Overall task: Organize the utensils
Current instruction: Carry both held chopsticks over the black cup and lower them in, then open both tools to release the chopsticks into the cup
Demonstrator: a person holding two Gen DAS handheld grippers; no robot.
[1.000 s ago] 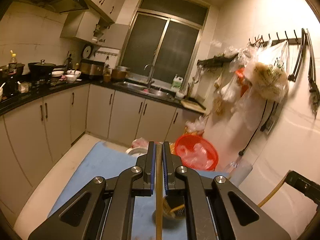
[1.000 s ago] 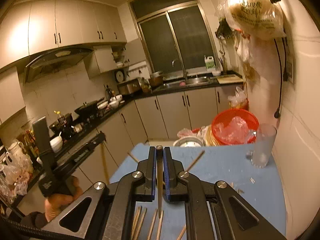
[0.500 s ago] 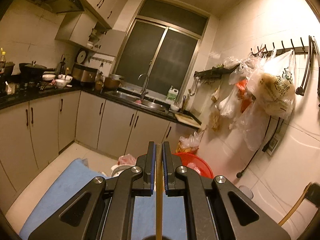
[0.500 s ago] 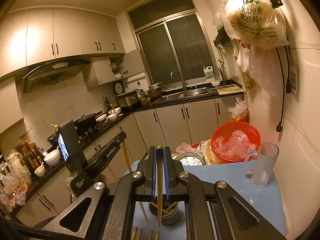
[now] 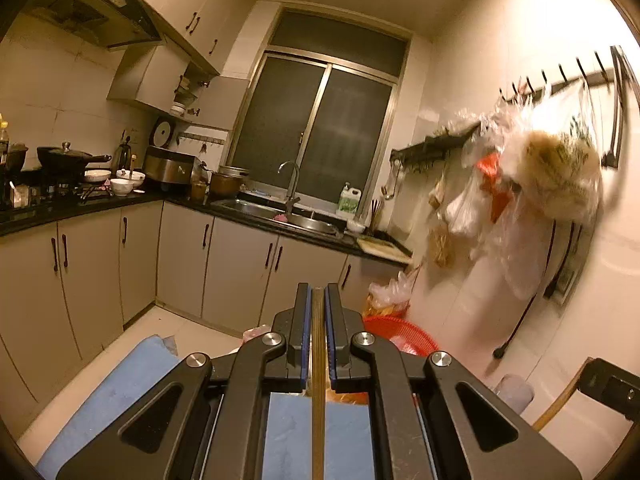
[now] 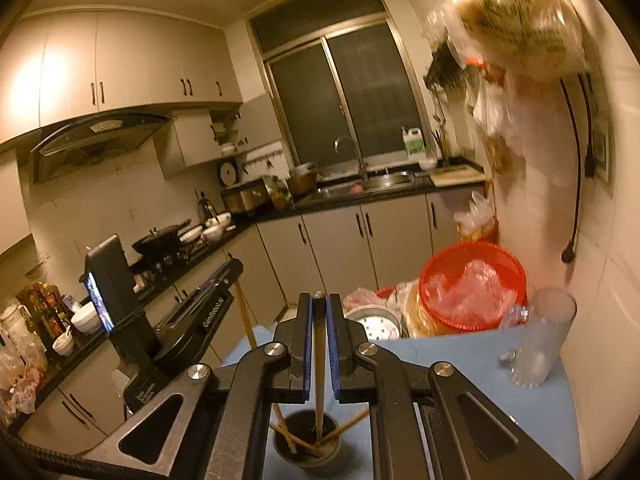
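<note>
Blue table cover (image 6: 472,364) — red basket (image 6: 472,280) — brown chopsticks (image 6: 320,384).

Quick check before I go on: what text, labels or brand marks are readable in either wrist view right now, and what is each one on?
None can be read with confidence.
Left gripper, side: white lettering, too blurred to read.
Left gripper's black handle: white print, too small to read.
Hanging plastic bag: green print, motion-blurred.
Green-labelled jug by the window: too small to read.
Range hood badge: illegible.
</note>
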